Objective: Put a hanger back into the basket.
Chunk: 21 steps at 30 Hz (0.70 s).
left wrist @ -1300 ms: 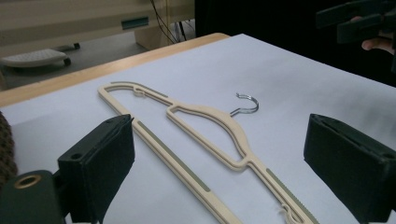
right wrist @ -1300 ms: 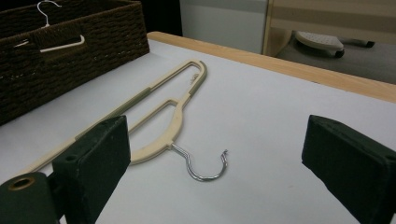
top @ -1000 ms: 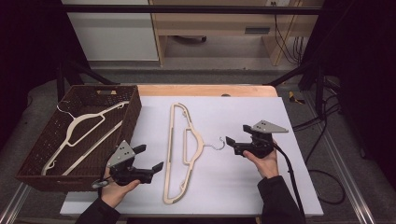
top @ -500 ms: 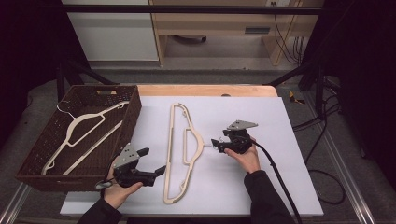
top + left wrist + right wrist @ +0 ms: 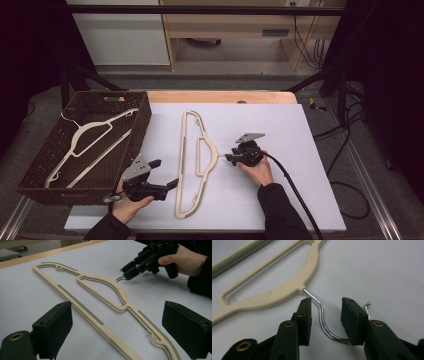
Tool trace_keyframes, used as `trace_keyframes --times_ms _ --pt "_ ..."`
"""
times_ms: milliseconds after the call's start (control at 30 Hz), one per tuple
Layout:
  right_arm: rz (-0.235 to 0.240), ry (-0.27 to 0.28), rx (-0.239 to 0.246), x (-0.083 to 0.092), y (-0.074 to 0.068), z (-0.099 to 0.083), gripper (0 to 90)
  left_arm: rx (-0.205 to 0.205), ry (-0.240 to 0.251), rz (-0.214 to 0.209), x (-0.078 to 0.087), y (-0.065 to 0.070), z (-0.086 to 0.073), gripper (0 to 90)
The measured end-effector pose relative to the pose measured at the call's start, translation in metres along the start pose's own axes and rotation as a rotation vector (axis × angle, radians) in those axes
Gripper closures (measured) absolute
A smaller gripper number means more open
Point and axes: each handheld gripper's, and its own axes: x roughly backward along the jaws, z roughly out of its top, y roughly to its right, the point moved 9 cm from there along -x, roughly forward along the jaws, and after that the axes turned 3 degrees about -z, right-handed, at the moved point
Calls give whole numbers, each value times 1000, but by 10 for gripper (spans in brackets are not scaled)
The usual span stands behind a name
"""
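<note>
Nearby, basket (image 5: 145,117) with second hanger (image 5: 92,135)

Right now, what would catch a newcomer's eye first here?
The cream hanger lying flat mid-table, with the right tongs straddling its metal hook, jaws just closing but not yet pinching. At the table's left edge, a dark wicker basket holds a second hanger.

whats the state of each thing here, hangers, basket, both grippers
cream plastic hanger with metal hook: flat on the white table, hook between the right jaws
second cream hanger: lying in the basket
dark wicker basket: upright at the table's left edge
right hand-held gripper: jaws have just been closing around the hook, not yet pressing
left hand-held gripper: open, nothing between its jaws
</note>
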Motion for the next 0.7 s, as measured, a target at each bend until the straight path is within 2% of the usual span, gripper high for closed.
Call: trace_keyframes --times_ms 167,300,433,633,700 --pt "-5 -14 4 -2 1 -2 717 -1 2 1 0 0 0 94" --pt "-8 -23 38 -1 1 -4 779 -1 3 3 1 -1 0 94" --pt "11 -25 45 0 2 -5 802 1 1 1 0 -1 0 94" --pt "36 -33 88 1 0 -6 860 2 0 1 0 0 0 94" --pt "42 -37 84 2 -1 -6 865 0 -1 1 0 0 0 95"
